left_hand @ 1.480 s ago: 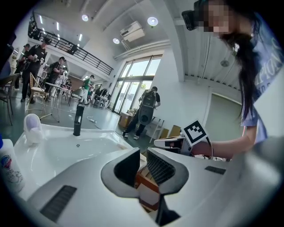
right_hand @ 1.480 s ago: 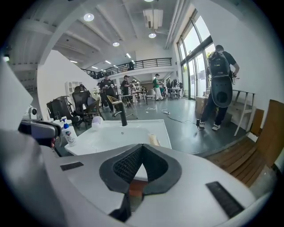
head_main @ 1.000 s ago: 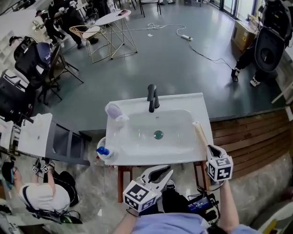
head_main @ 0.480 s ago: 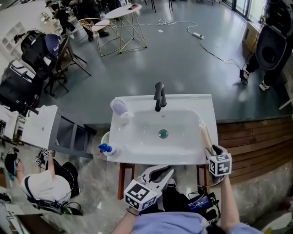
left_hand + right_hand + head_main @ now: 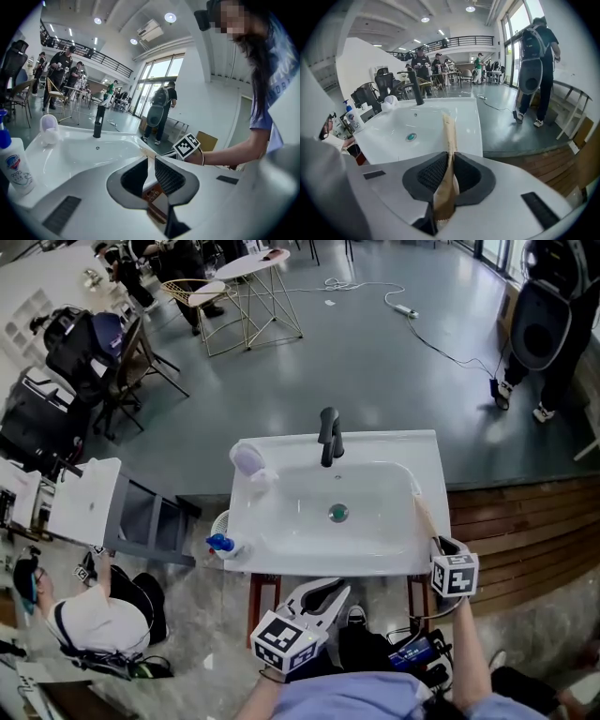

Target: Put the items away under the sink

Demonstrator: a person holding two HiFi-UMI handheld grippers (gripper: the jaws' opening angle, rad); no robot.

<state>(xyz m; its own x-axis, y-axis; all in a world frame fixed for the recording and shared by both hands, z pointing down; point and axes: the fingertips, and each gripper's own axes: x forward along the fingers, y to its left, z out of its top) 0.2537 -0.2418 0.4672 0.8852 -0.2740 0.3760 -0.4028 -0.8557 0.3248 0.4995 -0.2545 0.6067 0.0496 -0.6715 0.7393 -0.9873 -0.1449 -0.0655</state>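
My right gripper (image 5: 439,546) (image 5: 451,160) is shut on a long tan paper packet (image 5: 423,515) (image 5: 449,133). The packet points forward over the right rim of the white sink (image 5: 281,563) (image 5: 431,117). The left gripper (image 5: 330,594) (image 5: 151,161) hangs below the sink's front edge, its jaws together with nothing between them. At the sink's front left corner stands a white bottle with a blue cap (image 5: 223,544) (image 5: 11,164) (image 5: 352,119). A white cup (image 5: 247,460) (image 5: 48,127) (image 5: 389,102) lies at the back left corner. The space under the sink is hidden.
A black faucet (image 5: 328,437) (image 5: 97,121) stands at the sink's back. Wooden legs (image 5: 255,594) show beneath the front edge. A grey and white unit (image 5: 122,521) and a crouching person (image 5: 89,629) are at the left, wooden decking (image 5: 525,521) at the right.
The head view has shifted a little. My right gripper keeps its hold on the paper packet at the sink's right rim. The left gripper has hardly moved.
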